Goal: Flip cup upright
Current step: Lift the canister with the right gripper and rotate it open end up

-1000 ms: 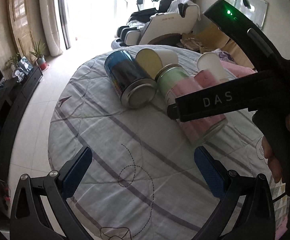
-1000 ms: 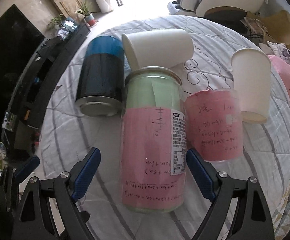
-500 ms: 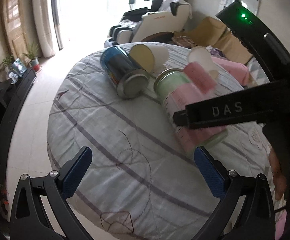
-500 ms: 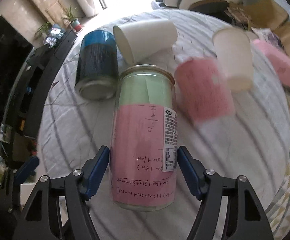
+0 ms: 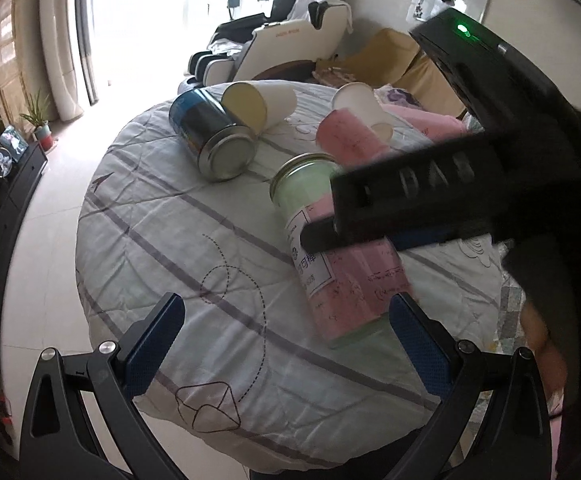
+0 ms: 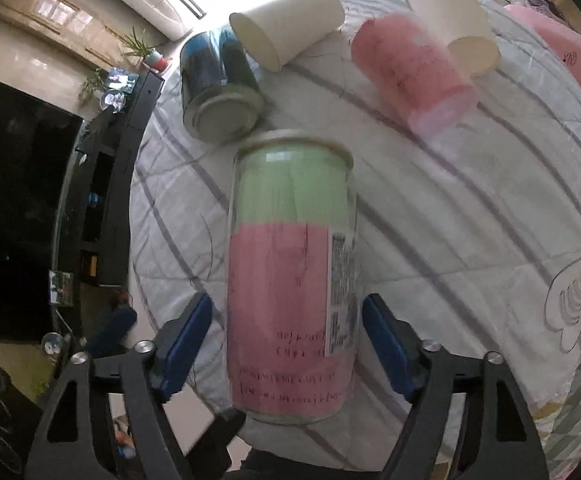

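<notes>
**Right hand-held gripper clamps the cup**

Right hand-held gripper (image 6: 286, 352) grasps the pink-and-green cup (image 6: 290, 280) between both pads, tilted above the quilted bed (image 6: 470, 220). Left hand-held gripper (image 5: 286, 344) hangs released, holding nothing, near the cup.

"DAS", blurred, on right gripper (image 5: 430, 184); jar label (image 6: 344, 292) illegible.

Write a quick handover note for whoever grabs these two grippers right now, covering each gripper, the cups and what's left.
Right gripper: closed around the clear green-and-pink-lined cup, pads at or near its sides; contact unclear. The cup looks tilted, not upright.
Left gripper: open, empty, above the quilted round table.
Lying on their sides: blue-and-black metal-lidded can, white paper cup, pink-lined clear cup, second white paper cup.
Done: nothing upright.
Left: stand the gripped cup, release.
</notes>
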`<state>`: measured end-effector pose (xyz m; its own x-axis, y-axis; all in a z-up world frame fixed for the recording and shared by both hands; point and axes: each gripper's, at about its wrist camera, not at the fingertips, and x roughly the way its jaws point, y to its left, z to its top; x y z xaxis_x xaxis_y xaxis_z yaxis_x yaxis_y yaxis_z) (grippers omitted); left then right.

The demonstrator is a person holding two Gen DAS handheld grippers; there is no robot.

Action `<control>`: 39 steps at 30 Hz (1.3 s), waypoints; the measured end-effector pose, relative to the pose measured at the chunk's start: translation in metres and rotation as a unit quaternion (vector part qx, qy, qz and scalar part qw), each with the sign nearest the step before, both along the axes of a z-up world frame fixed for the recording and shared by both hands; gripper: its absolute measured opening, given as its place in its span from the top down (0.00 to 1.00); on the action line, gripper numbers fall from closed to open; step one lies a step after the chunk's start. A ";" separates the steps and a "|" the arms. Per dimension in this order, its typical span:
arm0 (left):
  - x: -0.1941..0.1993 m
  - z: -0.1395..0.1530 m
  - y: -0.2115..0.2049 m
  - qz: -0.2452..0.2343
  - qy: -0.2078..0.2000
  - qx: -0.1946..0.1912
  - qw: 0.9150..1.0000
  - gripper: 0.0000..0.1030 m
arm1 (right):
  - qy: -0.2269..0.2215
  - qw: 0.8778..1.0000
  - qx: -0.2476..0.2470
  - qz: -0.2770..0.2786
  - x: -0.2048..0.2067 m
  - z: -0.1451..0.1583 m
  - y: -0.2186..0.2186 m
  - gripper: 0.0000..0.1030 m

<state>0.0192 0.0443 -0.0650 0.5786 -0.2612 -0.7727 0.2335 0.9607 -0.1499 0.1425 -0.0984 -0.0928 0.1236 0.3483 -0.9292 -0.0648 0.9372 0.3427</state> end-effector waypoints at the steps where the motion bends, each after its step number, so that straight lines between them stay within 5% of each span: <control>1: 0.001 0.000 -0.001 0.001 0.001 0.000 1.000 0.00 | -0.001 1.000 -0.002 0.001 0.005 0.001 0.000 0.23; 7: 0.008 -0.001 -0.004 -0.011 0.015 -0.017 1.000 0.00 | 0.021 0.999 -0.007 0.025 0.032 -0.008 0.004 0.23; 14: 0.011 -0.003 -0.010 -0.020 0.023 -0.019 0.999 0.00 | -0.008 0.998 -0.010 0.054 0.036 -0.009 0.004 0.30; 24: 0.019 -0.004 -0.026 -0.006 0.008 0.012 1.000 0.00 | -0.134 0.990 0.002 0.041 0.005 0.033 -0.014 0.30; 34: 0.034 -0.011 -0.028 0.040 0.001 0.033 0.999 0.00 | -0.280 0.959 -0.019 0.031 -0.027 0.060 -0.023 0.30; 39: 0.031 -0.013 -0.029 0.041 0.003 0.030 0.999 0.00 | -0.305 0.949 -0.047 0.061 -0.038 0.054 -0.010 0.31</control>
